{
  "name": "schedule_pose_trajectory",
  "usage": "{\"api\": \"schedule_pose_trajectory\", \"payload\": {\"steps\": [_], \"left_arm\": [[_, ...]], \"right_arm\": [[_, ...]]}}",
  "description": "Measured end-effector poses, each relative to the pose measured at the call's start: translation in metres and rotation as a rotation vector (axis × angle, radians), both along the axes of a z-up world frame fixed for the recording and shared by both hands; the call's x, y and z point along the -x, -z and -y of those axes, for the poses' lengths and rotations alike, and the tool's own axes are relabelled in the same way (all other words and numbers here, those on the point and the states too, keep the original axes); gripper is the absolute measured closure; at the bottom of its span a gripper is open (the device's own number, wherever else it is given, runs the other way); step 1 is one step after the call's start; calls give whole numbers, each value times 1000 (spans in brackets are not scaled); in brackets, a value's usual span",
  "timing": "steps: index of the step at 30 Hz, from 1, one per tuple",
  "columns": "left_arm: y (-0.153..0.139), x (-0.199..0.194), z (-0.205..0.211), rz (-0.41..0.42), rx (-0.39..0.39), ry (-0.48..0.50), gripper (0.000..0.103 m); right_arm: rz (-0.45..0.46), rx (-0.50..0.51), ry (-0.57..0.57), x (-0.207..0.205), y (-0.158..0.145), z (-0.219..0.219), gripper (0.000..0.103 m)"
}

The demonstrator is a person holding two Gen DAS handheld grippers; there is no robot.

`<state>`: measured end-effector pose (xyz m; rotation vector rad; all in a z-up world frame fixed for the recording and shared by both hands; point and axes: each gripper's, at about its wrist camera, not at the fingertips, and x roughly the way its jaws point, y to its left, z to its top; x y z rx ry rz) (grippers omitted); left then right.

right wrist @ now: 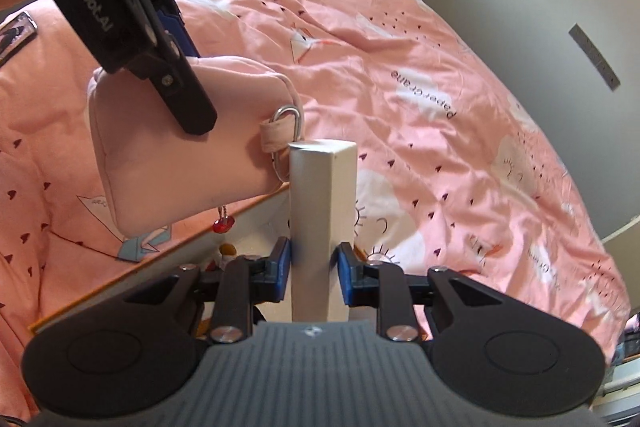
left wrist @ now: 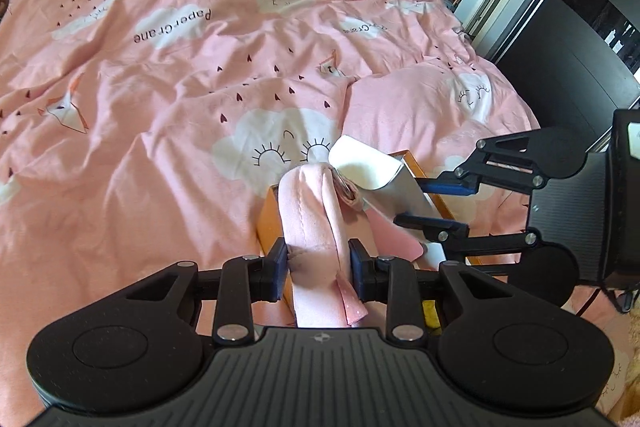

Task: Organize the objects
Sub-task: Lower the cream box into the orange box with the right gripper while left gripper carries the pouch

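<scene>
Two items in hand: one per gripper, both held clear above the bed (left wrist: 160, 87).
Left gripper (left wrist: 318, 269): fingers nearly closed, pads pressed on both flanks of the pink pouch (left wrist: 316, 227); the fabric bulges forward past the fingers.
Right gripper (right wrist: 314, 267): fingers nearly closed on the lower part of the white box (right wrist: 322, 195), which stands straight out beyond the fingertips.
Pouch location: between the left fingers, extending ahead of them; in the right wrist view it hangs just left of the box top, and its metal clip (right wrist: 290, 123) appears to touch the box's upper corner.
Box location: between the right fingers, just right of the pouch.
Orange tray (left wrist: 270, 223): lies on the bed directly beneath both sets of fingers; its contents are mostly hidden.
Pouch handling: judged soft, light and compressible; it will sag and swing. Hold across the padded body, as now, not by the fabric loop or clip.
Box handling: judged light, stiff, smooth-sided cardboard. Excess squeeze may dent the walls; a low grip leaves a long free end that may tip. A hold on two flat opposite faces, nearer mid-length, is preferable.
Risk: the clip may snag the box edge when the two items are drawn apart.
</scene>
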<state>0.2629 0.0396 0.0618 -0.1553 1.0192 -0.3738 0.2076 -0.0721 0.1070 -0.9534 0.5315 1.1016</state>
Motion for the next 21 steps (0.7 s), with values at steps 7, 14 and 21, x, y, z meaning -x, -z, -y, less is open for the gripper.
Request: {"api": "schedule_pose_trajectory", "payload": {"steps": [7,14,21], "left_arm": [[17,-21,4,-29,-41,-12,70],[20,-40,-4,-27,-48,-44,70],[25,-57,0,-25,-71,-34,70]], "right_arm": [[62,89,-80,-15,47,-2,77],[191,201,-276,-9,92,-13,77],[252,280,-430,-12,123,-28,77]]}}
